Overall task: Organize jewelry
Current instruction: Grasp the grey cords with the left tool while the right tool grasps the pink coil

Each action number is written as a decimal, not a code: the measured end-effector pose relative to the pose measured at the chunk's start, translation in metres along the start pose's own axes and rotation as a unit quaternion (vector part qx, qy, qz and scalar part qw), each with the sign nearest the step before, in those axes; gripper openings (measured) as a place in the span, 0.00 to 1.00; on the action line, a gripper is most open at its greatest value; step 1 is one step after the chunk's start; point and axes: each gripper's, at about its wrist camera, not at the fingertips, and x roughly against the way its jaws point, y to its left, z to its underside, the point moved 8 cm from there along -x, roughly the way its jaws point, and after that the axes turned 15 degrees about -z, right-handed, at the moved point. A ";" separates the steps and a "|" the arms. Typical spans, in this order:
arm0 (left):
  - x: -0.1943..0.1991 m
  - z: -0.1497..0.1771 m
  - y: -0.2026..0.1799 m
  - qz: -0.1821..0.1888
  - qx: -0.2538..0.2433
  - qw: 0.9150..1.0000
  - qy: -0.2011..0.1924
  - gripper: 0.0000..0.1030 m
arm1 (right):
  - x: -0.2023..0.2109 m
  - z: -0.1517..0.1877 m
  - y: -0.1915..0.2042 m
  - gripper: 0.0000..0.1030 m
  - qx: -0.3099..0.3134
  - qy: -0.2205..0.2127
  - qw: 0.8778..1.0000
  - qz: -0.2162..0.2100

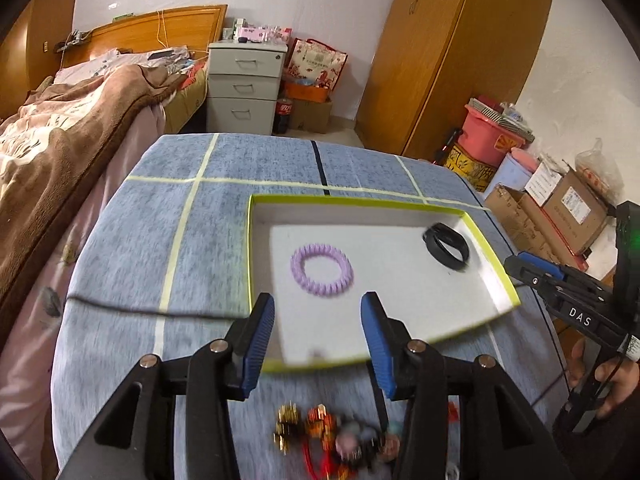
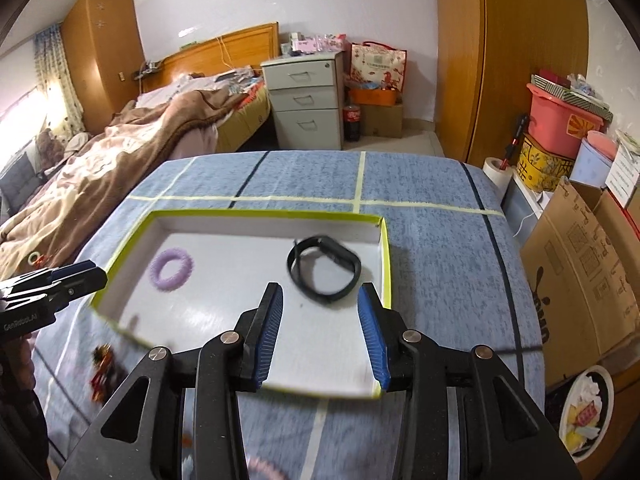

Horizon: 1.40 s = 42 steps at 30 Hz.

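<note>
You hold both the left gripper [image 1: 318,334] and the right gripper [image 2: 320,330] released and empty, because the lilac spiral hair ring [image 1: 322,269] and the black rubber wristband [image 2: 324,269] already lie in the shallow white yellow-rimmed cardboard tray [image 1: 496,258].

Lilac spiral ring [image 1: 322,269] and black band [image 1: 447,246] flat in yellow-rimmed tray [image 1: 494,256], beaded jewelry pile [image 1: 340,440] outside

On the table [image 1: 132,240] we see the tray [image 1: 496,264] lying toward its far side, with the spiral hair tie [image 1: 322,269] in the tray's left half, the wristband [image 2: 324,269] well apart in its right half, and a heap of trinkets [image 1: 336,436] on the cloth before the tray's near edge.
</note>
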 end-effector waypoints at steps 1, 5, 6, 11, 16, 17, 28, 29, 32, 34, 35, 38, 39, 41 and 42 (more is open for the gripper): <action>0.004 0.006 0.002 0.000 0.001 1.000 -0.001 0.47 | 0.005 0.007 0.003 0.39 0.002 0.001 1.000 -0.005; 0.018 0.025 0.010 -0.002 0.019 1.000 -0.004 0.47 | 0.016 0.030 0.010 0.39 0.012 0.009 1.000 -0.009; 0.021 0.030 0.011 0.006 0.026 1.000 -0.004 0.48 | 0.018 0.035 0.010 0.39 0.012 0.012 1.000 -0.010; 0.030 0.052 0.009 0.005 0.023 1.000 -0.004 0.48 | 0.028 0.058 0.011 0.39 0.006 0.015 1.000 -0.019; 0.032 0.078 0.001 0.009 0.004 1.000 0.010 0.48 | 0.026 0.080 0.014 0.39 0.008 0.035 0.999 -0.031; 0.033 0.081 0.000 0.012 0.004 1.000 0.012 0.48 | 0.025 0.084 0.013 0.39 0.007 0.040 0.999 -0.033; 0.036 0.107 -0.013 0.019 -0.004 0.999 0.030 0.48 | 0.010 0.103 0.024 0.39 0.020 0.072 0.996 -0.050; 0.037 0.108 -0.014 0.019 -0.006 0.999 0.030 0.48 | 0.010 0.104 0.025 0.39 0.021 0.072 0.996 -0.050; 0.037 0.110 -0.019 0.018 -0.014 0.999 0.031 0.48 | 0.009 0.106 0.024 0.34 0.022 0.074 0.996 -0.044; 0.037 0.113 -0.024 0.021 -0.022 0.999 0.034 0.48 | 0.009 0.108 0.026 0.20 0.026 0.080 0.995 -0.046; 0.037 0.114 -0.027 0.024 -0.024 0.999 0.035 0.48 | 0.008 0.110 0.026 0.19 0.027 0.084 0.995 -0.046; 0.036 0.117 -0.036 0.031 -0.034 0.998 0.040 0.48 | 0.007 0.111 0.028 0.15 0.034 0.086 0.995 -0.043; 0.034 0.118 -0.038 0.031 -0.038 0.998 0.044 0.48 | 0.008 0.111 0.028 0.14 0.034 0.085 0.995 -0.043; 0.034 0.119 -0.038 0.021 -0.037 0.998 0.041 0.48 | 0.008 0.111 0.027 0.11 0.030 0.084 0.995 -0.043; 0.034 0.119 -0.039 0.016 -0.041 0.998 0.040 0.48 | 0.009 0.111 0.026 0.10 0.027 0.082 0.995 -0.043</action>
